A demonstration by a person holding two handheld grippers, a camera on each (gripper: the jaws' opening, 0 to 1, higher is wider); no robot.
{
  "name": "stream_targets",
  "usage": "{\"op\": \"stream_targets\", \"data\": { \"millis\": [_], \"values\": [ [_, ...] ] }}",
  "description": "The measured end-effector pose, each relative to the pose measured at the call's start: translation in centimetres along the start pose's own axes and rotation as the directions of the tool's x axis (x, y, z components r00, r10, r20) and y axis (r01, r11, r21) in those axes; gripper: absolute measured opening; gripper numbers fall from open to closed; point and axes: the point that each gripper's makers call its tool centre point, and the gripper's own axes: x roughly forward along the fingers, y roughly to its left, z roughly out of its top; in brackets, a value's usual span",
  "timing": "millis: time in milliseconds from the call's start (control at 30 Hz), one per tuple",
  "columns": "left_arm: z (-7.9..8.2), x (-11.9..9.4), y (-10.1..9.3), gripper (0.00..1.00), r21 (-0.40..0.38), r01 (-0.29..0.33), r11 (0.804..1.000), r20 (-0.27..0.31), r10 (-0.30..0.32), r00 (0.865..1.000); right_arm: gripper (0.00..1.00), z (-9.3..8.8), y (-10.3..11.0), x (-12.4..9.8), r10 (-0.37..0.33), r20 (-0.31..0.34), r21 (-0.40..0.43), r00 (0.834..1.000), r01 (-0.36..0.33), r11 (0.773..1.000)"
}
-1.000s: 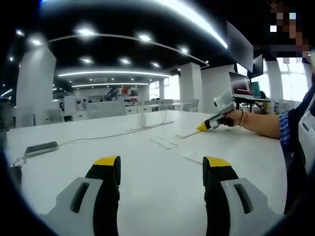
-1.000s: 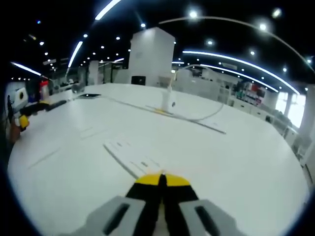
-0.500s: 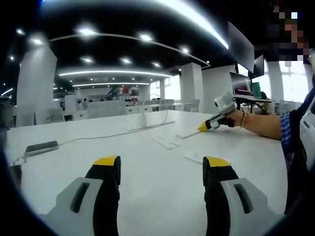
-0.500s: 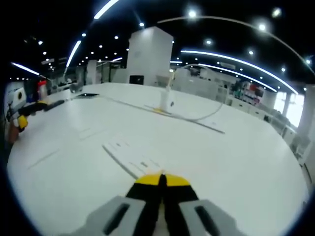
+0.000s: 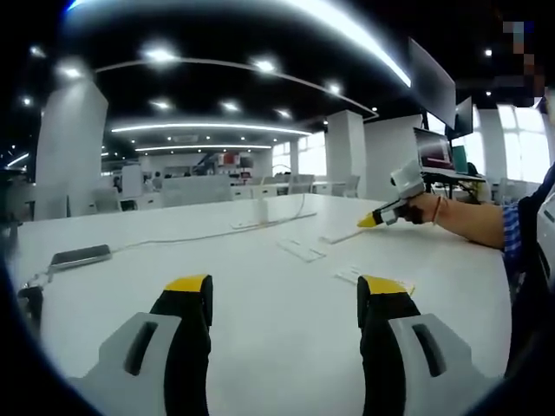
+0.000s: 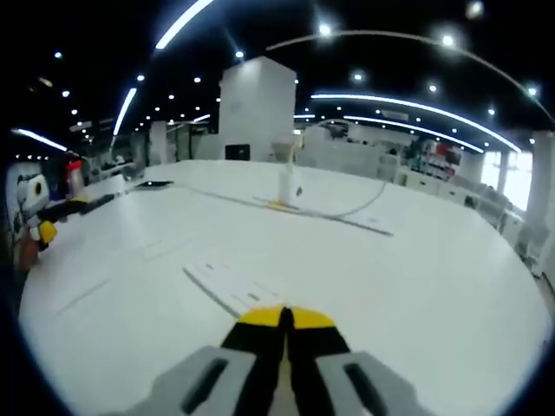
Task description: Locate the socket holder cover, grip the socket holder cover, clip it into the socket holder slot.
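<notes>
Lying on white table (image 5: 260,286): two flat white covers (image 5: 300,250), one phone (image 5: 80,256).

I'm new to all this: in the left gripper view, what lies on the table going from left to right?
Dark phone → white cable → flat white strip → the other gripper's yellow tip.

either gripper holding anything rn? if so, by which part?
Left gripper: open, nothing between its jaws. Right gripper: jaws closed together at the near end of a flat white strip on the table; whether it pinches that end cannot be told.
</notes>
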Motion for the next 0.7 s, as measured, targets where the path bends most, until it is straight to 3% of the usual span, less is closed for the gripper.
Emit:
{"op": "stream_targets", "data": {
  "millis": [700],
  "values": [
    [0.03, -0.11, -0.18, 0.67, 0.002, 0.009, 1.0, 0.003, -0.009, 1.0, 0.04, -0.52, 0.51, 0.07, 0.012, -0.026, 0.005, 1.0, -0.012, 1.0]
  ]
}}
